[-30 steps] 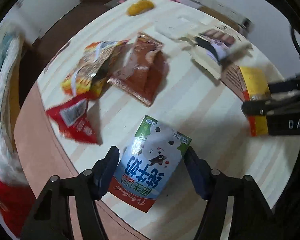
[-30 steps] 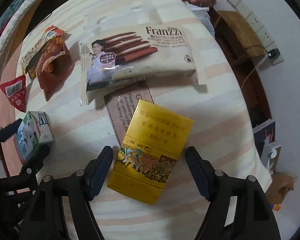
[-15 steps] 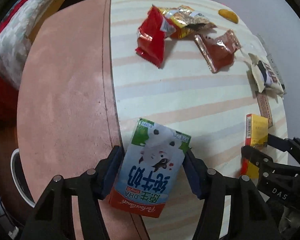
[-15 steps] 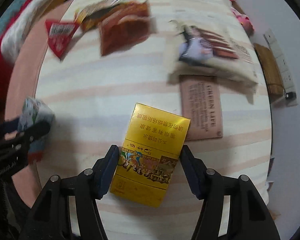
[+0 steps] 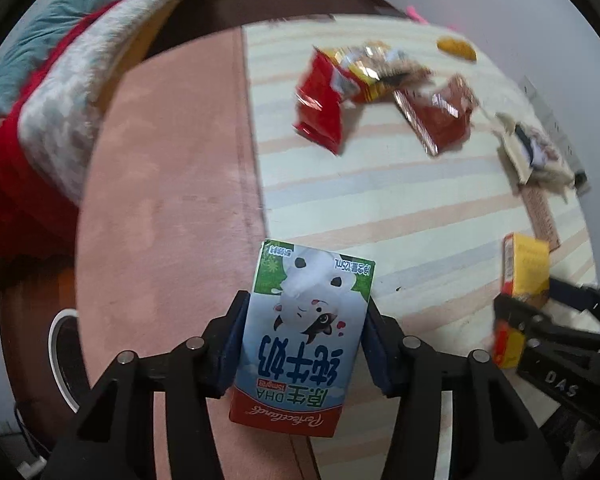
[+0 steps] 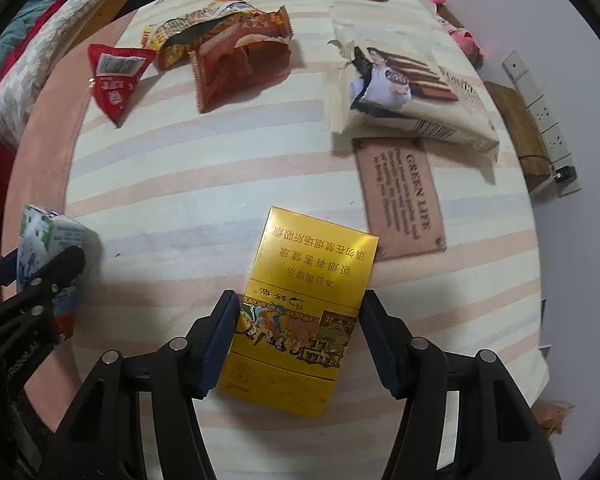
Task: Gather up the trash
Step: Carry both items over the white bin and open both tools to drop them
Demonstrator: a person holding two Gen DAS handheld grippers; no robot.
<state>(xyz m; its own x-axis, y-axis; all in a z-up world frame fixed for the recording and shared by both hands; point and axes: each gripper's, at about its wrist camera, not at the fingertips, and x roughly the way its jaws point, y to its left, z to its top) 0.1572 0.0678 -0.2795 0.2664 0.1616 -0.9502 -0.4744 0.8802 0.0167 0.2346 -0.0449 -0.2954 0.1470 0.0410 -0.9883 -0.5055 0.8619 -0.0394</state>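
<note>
— While both claws are carrying something, what is worrying you most?

— The left gripper [image 5: 304, 344] is clamping a milk carton [image 5: 304, 332] by its side walls, low centre of the left view, and thin card is likely giving under the pads — squeeze harder and it may be crumpling or leaking; ease off and it may be sliding out.

— And the right?

— The right gripper [image 6: 298, 344] is closing on a yellow box [image 6: 304, 308], bottom centre of its view. Its left pad is touching; the right pad is looking just shy of the edge, so the box may be twisting loose.

— How is the trash looking?

— The carton is showing a blue-and-white cartoon cow above a red base, upside down to the camera. The box is glossy gold and undented. Wrappers [image 6: 220, 40] are lying upper left on the striped cloth [image 6: 220, 168], a torn biscuit bag [image 6: 404, 92] upper right — all waiting.
</note>
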